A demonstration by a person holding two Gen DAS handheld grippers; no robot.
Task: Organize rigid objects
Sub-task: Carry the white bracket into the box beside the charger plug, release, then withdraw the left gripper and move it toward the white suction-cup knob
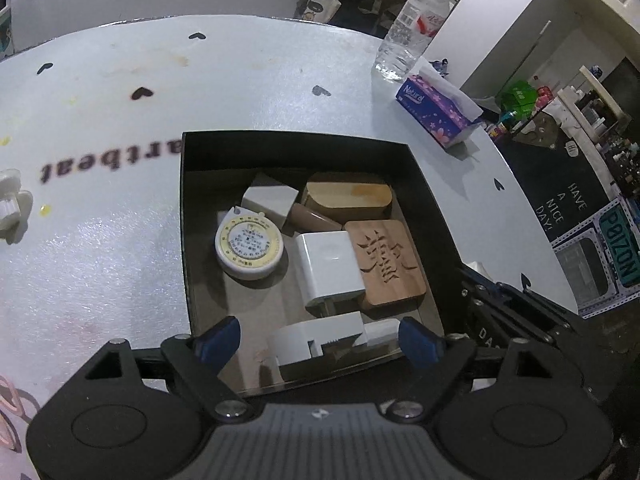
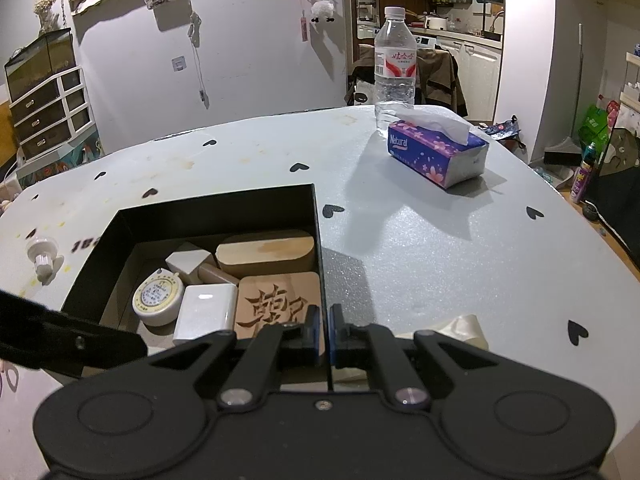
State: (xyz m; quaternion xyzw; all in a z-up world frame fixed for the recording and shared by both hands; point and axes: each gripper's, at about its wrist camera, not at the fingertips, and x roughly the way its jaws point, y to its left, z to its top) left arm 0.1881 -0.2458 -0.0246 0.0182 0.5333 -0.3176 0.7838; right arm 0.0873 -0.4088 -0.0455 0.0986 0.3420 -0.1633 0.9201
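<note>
A black box (image 1: 434, 208) (image 2: 316, 232) sits on the white table and holds several rigid objects: a round tape measure (image 1: 249, 245) (image 2: 157, 298), a white charger (image 1: 330, 268) (image 2: 204, 316), a carved wooden coaster (image 1: 386, 262) (image 2: 280, 304), an oval wooden block (image 1: 346, 196) (image 2: 266, 252), a small white cube (image 1: 270, 200) and a white plastic piece (image 1: 316, 338) near the front wall. My left gripper (image 1: 320, 340) is open above the box's near end, empty. My right gripper (image 2: 325, 328) is shut on the box's right wall.
A water bottle (image 2: 394, 64) (image 1: 412, 28) and a purple tissue pack (image 2: 436, 152) (image 1: 438, 114) stand at the far right of the table. A small white object (image 2: 42, 260) (image 1: 10, 204) lies left of the box. A pale tape roll (image 2: 460, 330) lies by my right gripper.
</note>
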